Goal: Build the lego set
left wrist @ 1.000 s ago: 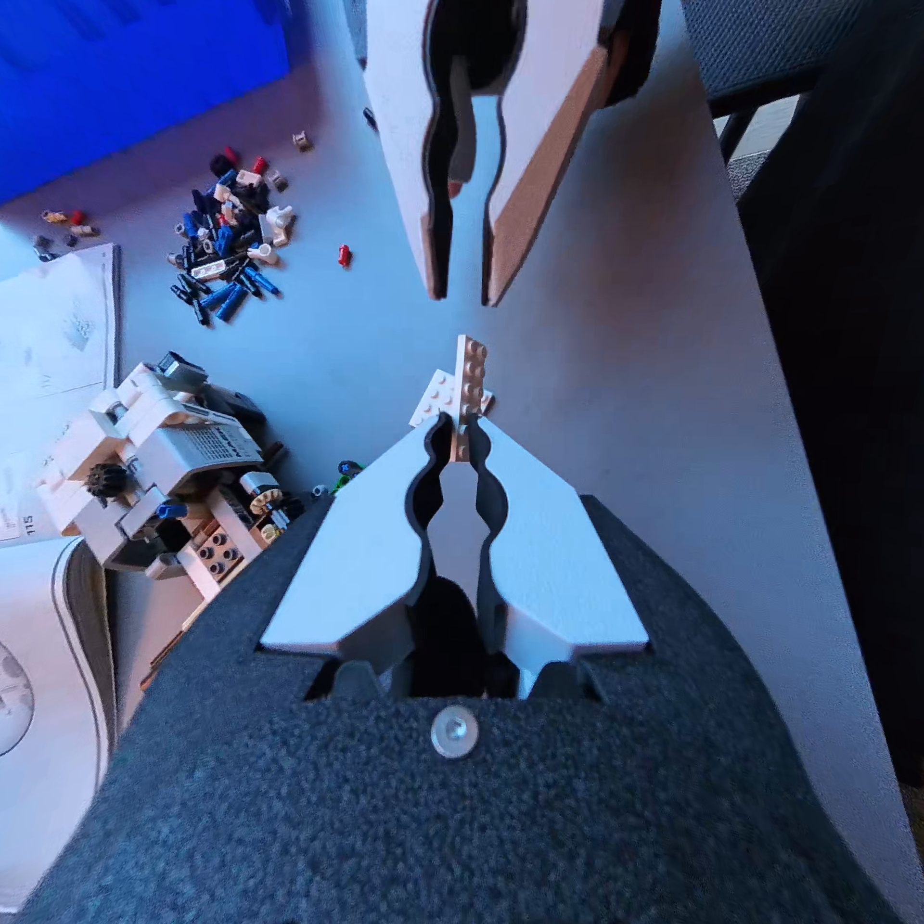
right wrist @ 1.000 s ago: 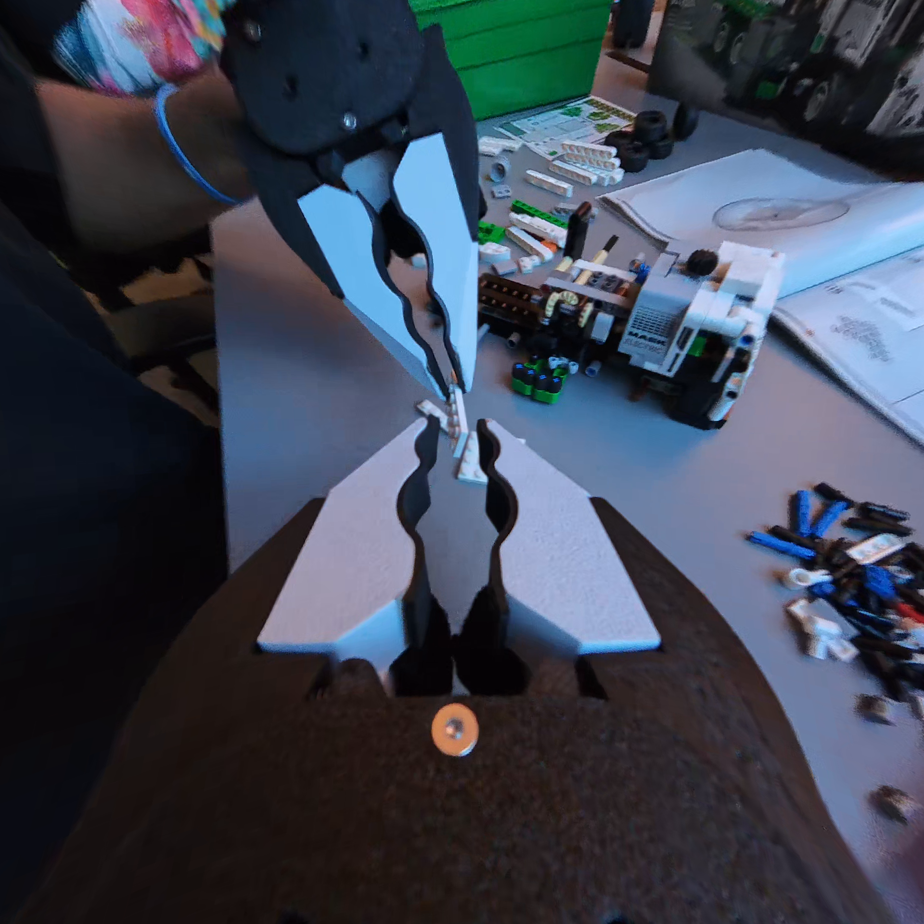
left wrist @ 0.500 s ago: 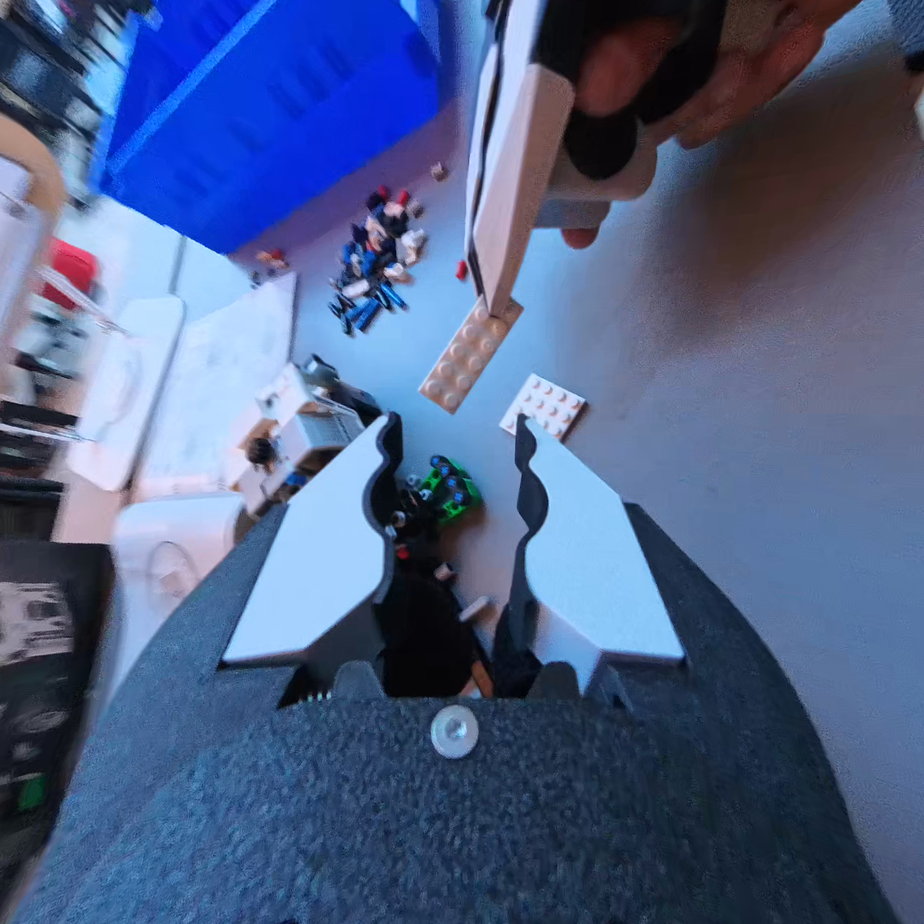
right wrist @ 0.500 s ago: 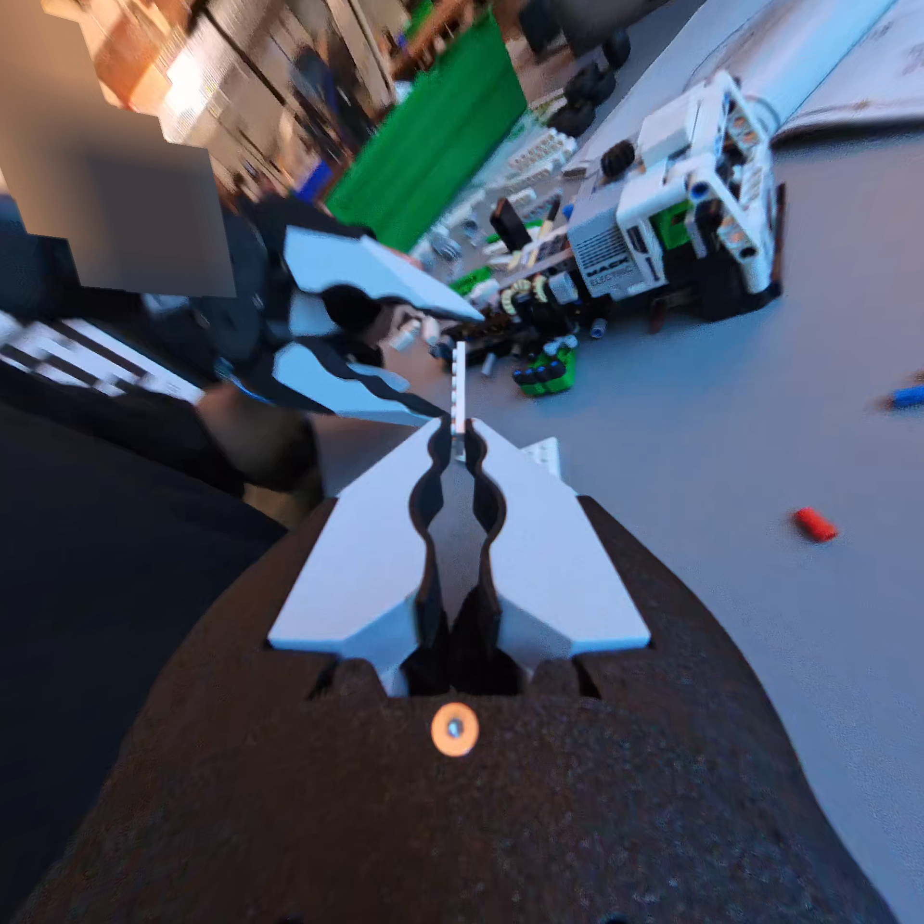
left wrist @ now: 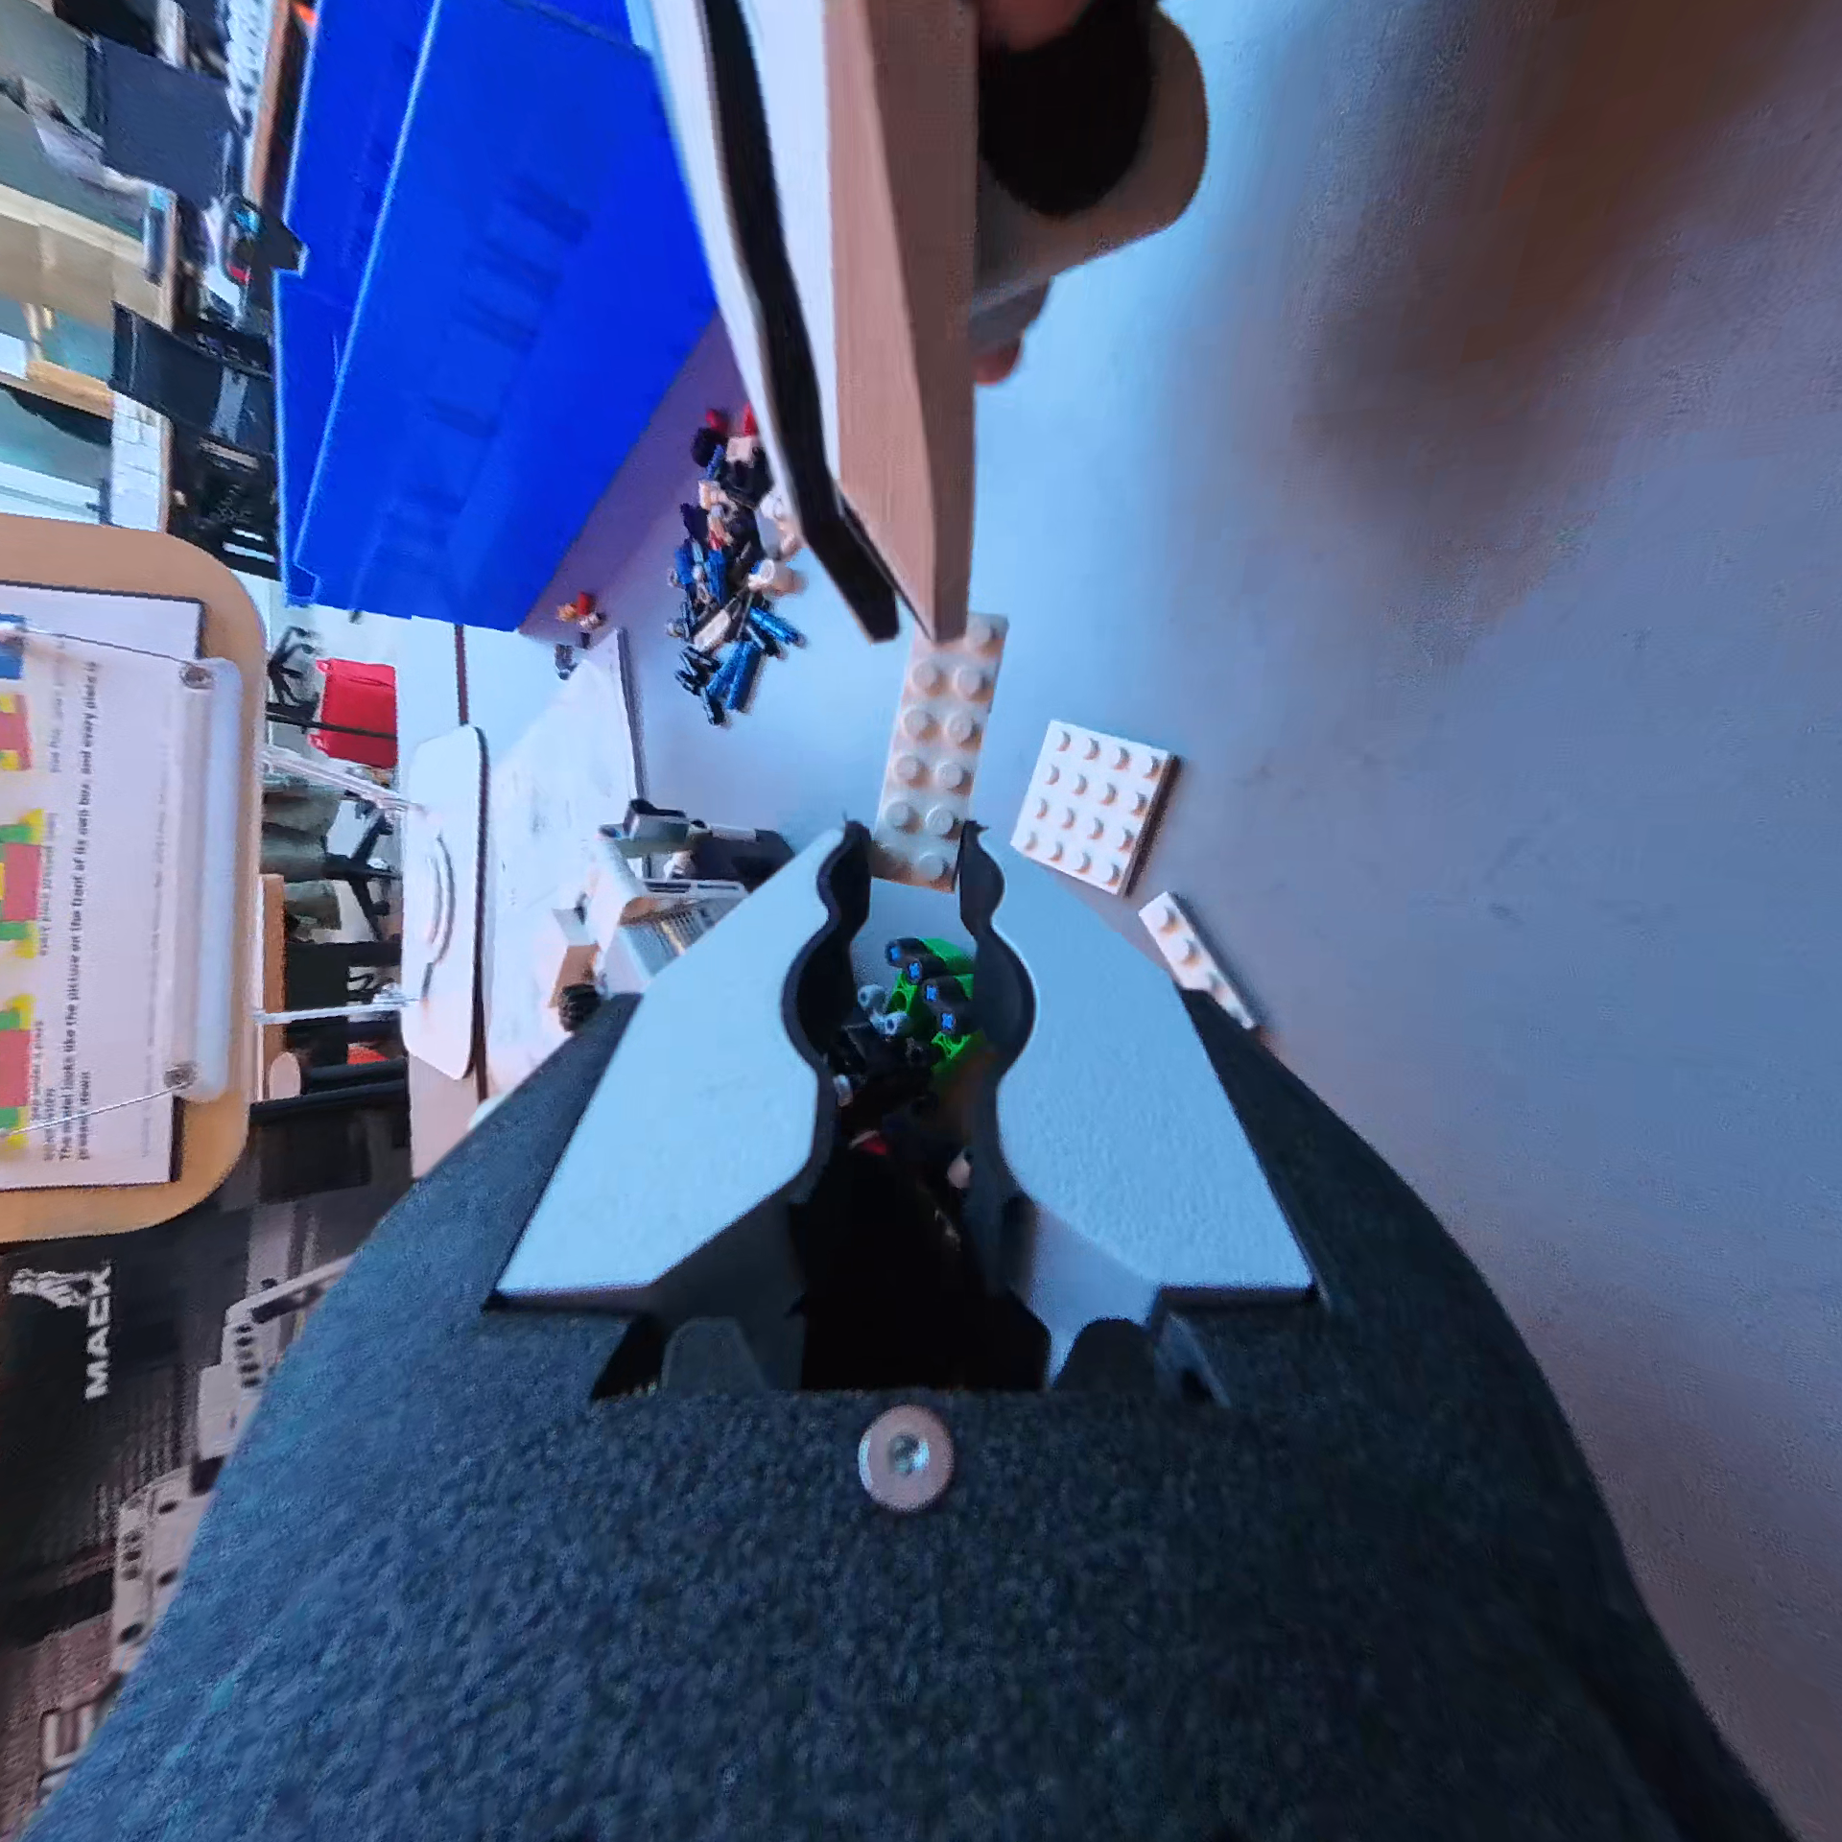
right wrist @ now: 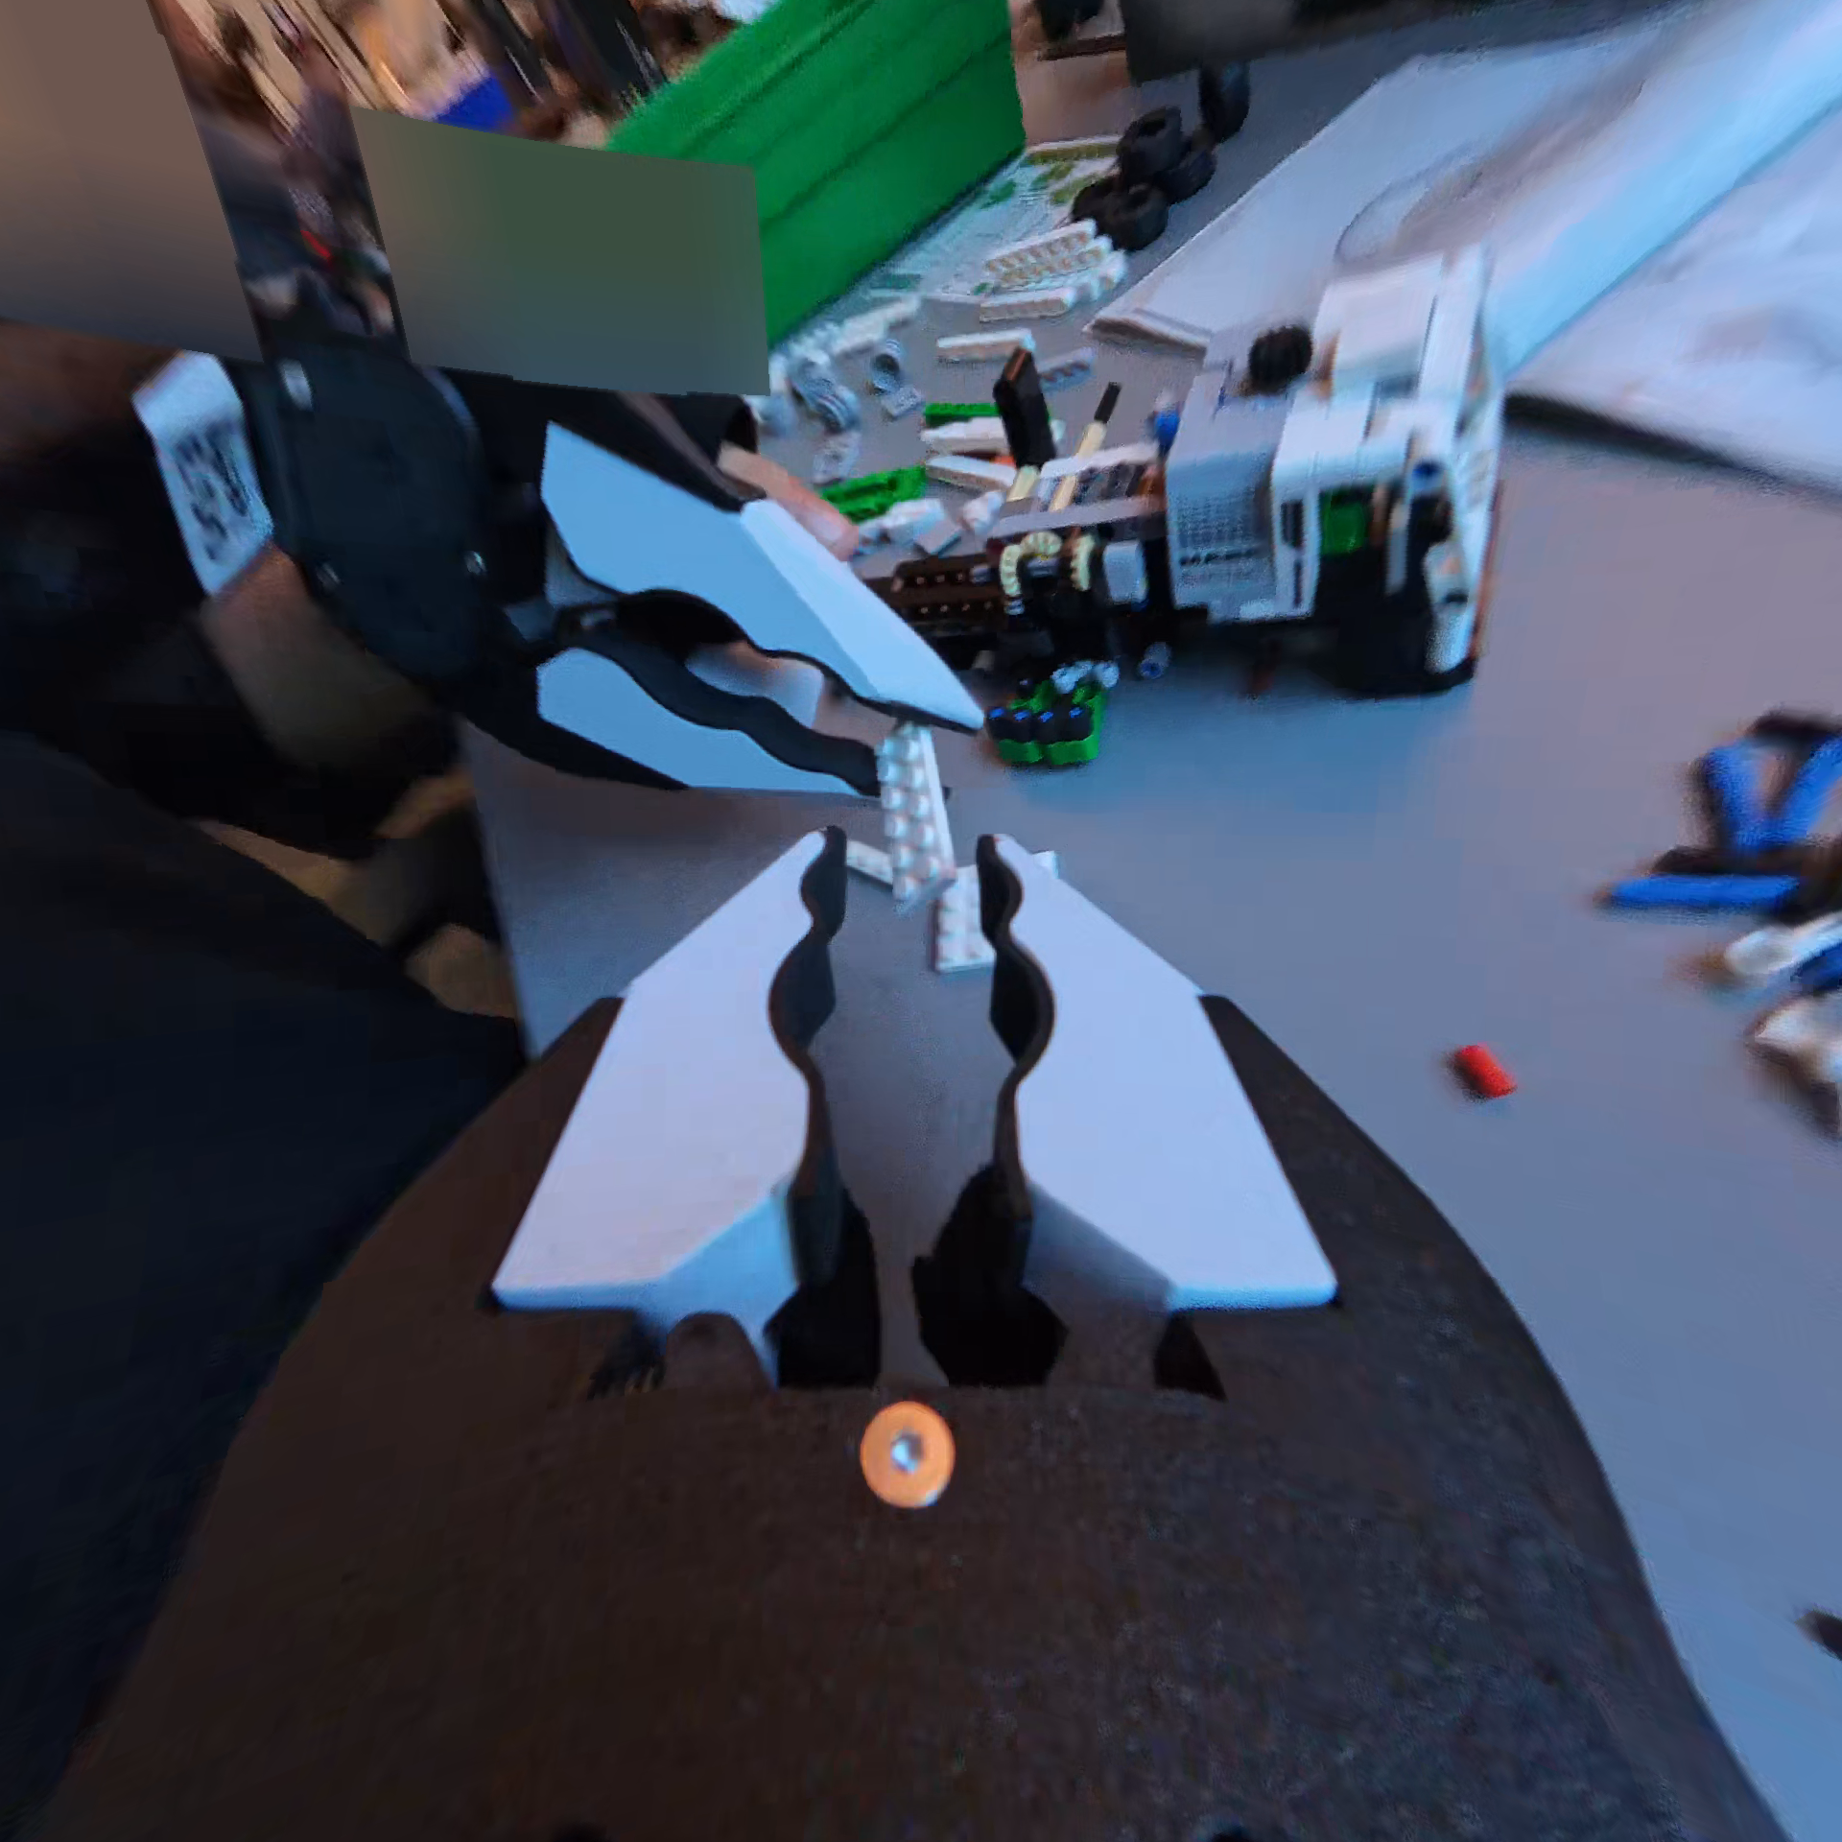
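Above the grey table [left wrist: 1495,698], left gripper [left wrist: 909,847] jaws clamped on long white plate [left wrist: 937,748], right gripper [right wrist: 902,857] jaws apart, square plate [left wrist: 1094,805] beside.

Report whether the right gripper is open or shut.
Open: the right gripper shows a wide gap between its jaws.

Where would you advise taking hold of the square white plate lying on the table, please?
Take the square white plate by two opposite thin edges, coming straight down from above. It lies flat, studs up, on the table, so only its rim offers purchase.
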`<state>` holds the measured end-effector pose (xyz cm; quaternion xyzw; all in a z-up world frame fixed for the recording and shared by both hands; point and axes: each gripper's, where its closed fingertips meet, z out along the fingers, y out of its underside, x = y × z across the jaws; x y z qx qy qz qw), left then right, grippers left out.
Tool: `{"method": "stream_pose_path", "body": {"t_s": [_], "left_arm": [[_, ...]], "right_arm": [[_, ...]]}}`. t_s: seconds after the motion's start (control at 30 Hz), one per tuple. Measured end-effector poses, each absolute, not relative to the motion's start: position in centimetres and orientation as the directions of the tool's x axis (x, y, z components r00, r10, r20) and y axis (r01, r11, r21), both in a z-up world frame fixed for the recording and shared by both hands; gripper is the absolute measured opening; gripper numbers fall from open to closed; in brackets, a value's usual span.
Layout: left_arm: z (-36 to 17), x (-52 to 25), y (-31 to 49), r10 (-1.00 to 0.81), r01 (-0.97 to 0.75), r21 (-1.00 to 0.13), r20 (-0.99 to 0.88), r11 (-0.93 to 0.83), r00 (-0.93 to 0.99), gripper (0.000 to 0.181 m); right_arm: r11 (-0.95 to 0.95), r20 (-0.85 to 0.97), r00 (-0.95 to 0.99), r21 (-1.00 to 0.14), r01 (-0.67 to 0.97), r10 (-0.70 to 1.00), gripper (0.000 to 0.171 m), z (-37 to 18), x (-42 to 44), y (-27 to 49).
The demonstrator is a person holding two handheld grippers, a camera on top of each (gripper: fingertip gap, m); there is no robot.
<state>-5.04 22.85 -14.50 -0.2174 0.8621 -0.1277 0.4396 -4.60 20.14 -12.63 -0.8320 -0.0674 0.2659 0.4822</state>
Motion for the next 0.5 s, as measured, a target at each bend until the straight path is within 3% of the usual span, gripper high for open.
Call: {"method": "stream_pose_path", "body": {"t_s": [0.07, 0.2, 0.33, 0.47, 0.5], "left_arm": [[-14.8, -5.1, 22.9, -0.497, -0.273, -0.417, -0.681, 0.867, -0.539, 0.016], [-15.5, -5.4, 22.6, -0.509, -0.289, -0.424, -0.63, 0.858, -0.587, 0.015], [-15.6, -5.4, 22.3, -0.488, -0.277, -0.408, -0.63, 0.87, -0.604, 0.015], [-15.6, -5.2, 22.5, -0.527, -0.318, -0.422, -0.625, 0.849, -0.576, 0.013], [-15.5, -5.1, 22.8, -0.568, -0.354, -0.444, -0.616, 0.823, -0.546, 0.013]], "right_arm": [[-0.478, -0.146, 0.908, -0.876, 0.065, 0.392, 0.026, -12.5, -4.6, 20.2], [-0.445, 0.195, 0.883, -0.804, 0.393, 0.427, 0.024, -13.2, -5.4, 20.7], [-0.487, 0.214, 0.864, -0.753, 0.443, 0.455, 0.021, -14.9, -5.9, 21.1], [-0.491, 0.233, 0.87, -0.749, 0.445, 0.433, 0.01, -15.0, -5.4, 21.2], [-0.501, 0.218, 0.885, -0.757, 0.42, 0.412, 0.0, -14.9, -5.1, 21.2]]}}
